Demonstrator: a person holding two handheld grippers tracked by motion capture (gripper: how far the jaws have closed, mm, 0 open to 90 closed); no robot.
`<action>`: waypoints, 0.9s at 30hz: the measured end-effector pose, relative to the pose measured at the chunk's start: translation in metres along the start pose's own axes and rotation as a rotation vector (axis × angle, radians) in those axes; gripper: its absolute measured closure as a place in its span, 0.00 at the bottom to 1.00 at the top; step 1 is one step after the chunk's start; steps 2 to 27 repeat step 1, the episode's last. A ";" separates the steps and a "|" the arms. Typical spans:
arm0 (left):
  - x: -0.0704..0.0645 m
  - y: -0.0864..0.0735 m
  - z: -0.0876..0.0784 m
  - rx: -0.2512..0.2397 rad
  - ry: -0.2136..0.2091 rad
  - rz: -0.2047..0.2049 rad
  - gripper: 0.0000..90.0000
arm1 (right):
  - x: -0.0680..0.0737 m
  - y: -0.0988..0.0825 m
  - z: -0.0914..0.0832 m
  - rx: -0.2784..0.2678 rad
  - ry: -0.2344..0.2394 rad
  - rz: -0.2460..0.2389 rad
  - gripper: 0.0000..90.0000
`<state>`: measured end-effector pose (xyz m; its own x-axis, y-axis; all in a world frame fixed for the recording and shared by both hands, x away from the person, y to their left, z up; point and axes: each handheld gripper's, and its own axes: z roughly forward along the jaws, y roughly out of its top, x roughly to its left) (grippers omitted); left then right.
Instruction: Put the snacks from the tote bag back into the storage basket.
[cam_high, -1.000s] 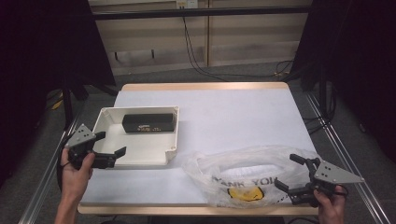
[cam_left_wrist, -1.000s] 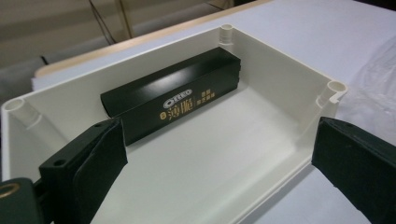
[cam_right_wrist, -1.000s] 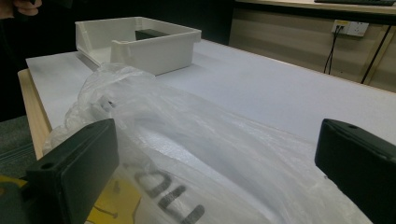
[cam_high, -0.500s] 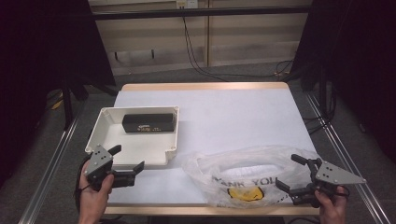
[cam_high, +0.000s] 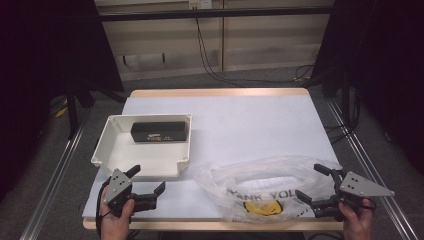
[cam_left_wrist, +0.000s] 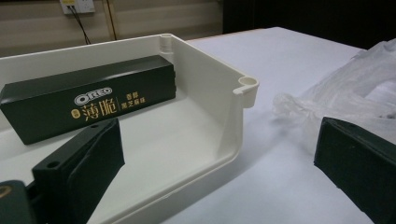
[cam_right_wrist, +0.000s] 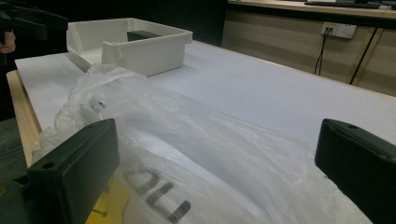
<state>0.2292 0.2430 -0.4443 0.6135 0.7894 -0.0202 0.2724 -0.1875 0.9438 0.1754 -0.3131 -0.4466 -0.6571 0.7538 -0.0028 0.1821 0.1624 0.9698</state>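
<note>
A white plastic tray (cam_high: 101, 150) sits on the left of the table with a black Oreo box (cam_high: 160, 132) lying along its far wall. My left gripper (cam_high: 148, 178) hovers open just in front of the tray's near rim, empty. In the left gripper view the Oreo box (cam_left_wrist: 88, 100) lies inside the tray (cam_left_wrist: 205, 56), and the open left gripper (cam_left_wrist: 219, 163) straddles the tray's near corner. A crumpled clear plastic bag (cam_high: 260, 185) with yellow print lies at the front right. My right gripper (cam_high: 308, 181) is open at the bag's right end, the bag (cam_right_wrist: 196, 135) lying between its jaws.
The white table top (cam_high: 250, 120) stretches bare behind the bag and to the right of the tray. Its wooden front edge (cam_high: 200, 222) runs close below both grippers. Metal rails flank the table, and cables hang by the back wall.
My left gripper has moved from the tray's left side back and to the right, to the front of the tray near the table edge. The right gripper and bag have stayed put.
</note>
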 end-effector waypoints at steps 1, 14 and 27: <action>0.002 -0.001 0.000 -0.009 0.000 -0.012 0.02 | -0.001 0.000 -0.001 0.004 0.000 -0.007 0.00; 0.002 -0.001 0.000 -0.009 0.000 -0.012 0.02 | -0.001 0.000 -0.001 0.004 0.000 -0.007 0.00; 0.002 -0.001 0.000 -0.009 0.000 -0.012 0.02 | -0.001 0.000 -0.001 0.004 0.000 -0.007 0.00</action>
